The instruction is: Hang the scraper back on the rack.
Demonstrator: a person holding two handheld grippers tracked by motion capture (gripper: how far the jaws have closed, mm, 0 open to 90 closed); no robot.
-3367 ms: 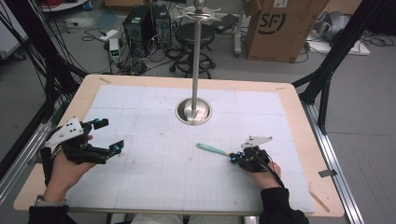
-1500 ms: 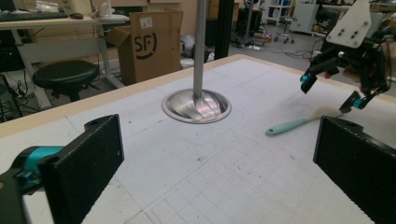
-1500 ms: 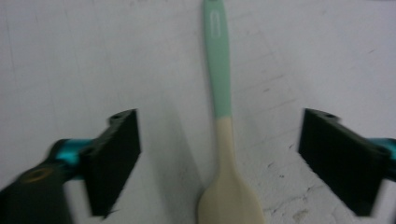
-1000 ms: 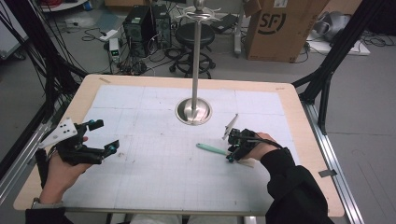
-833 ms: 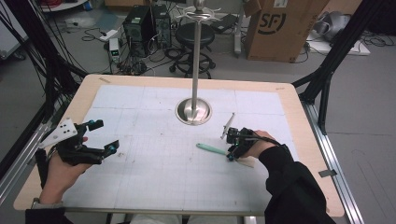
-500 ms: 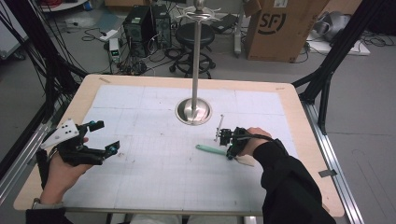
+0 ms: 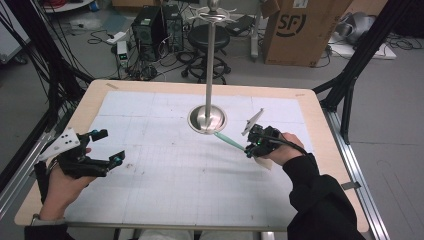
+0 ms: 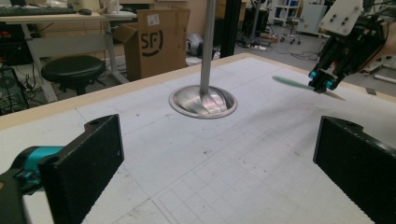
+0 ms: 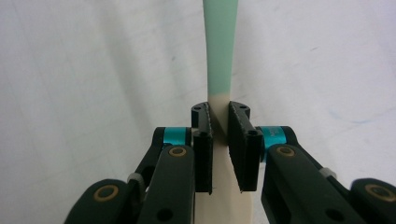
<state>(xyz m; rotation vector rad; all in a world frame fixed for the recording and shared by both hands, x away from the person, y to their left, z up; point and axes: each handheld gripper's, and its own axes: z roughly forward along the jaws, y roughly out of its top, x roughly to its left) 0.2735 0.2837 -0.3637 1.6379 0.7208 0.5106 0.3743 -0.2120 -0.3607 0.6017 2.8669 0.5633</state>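
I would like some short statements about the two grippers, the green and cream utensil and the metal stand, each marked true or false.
1. The right gripper is shut on the utensil. True.
2. The left gripper holds the utensil as well. False: its jaws stand wide apart with nothing between them.
3. The stand lies on its side. False: it stands upright on its round base near the far middle of the table.
4. The utensil's green end points toward the stand's base. True.
5. The jaws grip the utensil at the tip of its green end. False: they clamp it about where green meets cream.
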